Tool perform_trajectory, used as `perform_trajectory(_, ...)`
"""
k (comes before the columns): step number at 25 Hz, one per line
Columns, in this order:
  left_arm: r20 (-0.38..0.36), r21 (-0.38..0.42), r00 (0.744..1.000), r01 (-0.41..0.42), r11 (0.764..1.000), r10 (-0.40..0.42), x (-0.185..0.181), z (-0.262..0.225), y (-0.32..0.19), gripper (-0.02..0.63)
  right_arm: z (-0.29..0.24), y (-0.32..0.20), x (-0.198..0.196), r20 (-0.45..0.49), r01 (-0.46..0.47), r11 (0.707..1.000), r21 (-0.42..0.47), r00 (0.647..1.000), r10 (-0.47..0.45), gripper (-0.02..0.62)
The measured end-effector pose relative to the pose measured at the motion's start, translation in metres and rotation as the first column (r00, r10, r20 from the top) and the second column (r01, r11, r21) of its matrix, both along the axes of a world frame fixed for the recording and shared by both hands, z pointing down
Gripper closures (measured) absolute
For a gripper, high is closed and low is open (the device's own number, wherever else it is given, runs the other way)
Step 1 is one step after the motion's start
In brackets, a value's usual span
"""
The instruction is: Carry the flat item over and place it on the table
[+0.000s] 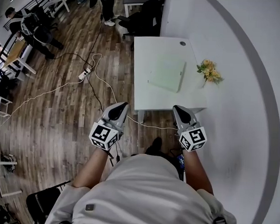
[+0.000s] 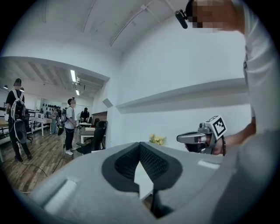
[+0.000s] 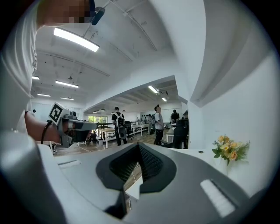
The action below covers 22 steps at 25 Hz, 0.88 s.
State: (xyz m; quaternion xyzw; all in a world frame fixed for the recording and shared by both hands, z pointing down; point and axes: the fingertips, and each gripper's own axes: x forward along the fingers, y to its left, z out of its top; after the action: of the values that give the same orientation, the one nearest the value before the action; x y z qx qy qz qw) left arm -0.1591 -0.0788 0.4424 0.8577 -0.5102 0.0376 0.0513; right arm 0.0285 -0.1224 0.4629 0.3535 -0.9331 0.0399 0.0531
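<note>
On table (image 1: 145,98), flat item (image 1: 167,72) beyond jaws

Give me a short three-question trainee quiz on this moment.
1. True or false: the pale green flat square item lies on the white rectangular table.
2. What stands near the table's right edge? A: yellow flower bunch; B: red mug; C: black laptop.
3. Fill in: the left gripper and right gripper both have jaws ___, holding nothing.
Key: 1 true; 2 A; 3 shut.
</note>
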Motion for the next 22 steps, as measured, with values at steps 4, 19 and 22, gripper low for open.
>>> perform_trajectory(4,-0.008,0.029,1.0,-0.015,0.999,0.016,-0.015,-0.009,0.039,0.606,-0.004,0.042,-0.015,0.006,-0.012,1.0,0.008,1.0,0.012,0.585)
perform_trajectory(19,-0.032,0.051,0.997,-0.064,0.997,0.065,-0.037,-0.01,0.113,0.606,-0.018,0.138,-0.043,0.019,-0.049,0.997,0.065,0.999,0.048,0.586)
perform_trajectory(22,-0.038,0.057,0.997,-0.066,0.996,0.068,-0.039,-0.011,0.119,0.606,-0.021,0.146,-0.046,0.016,-0.053,0.996,0.071,0.999,0.052,0.586)
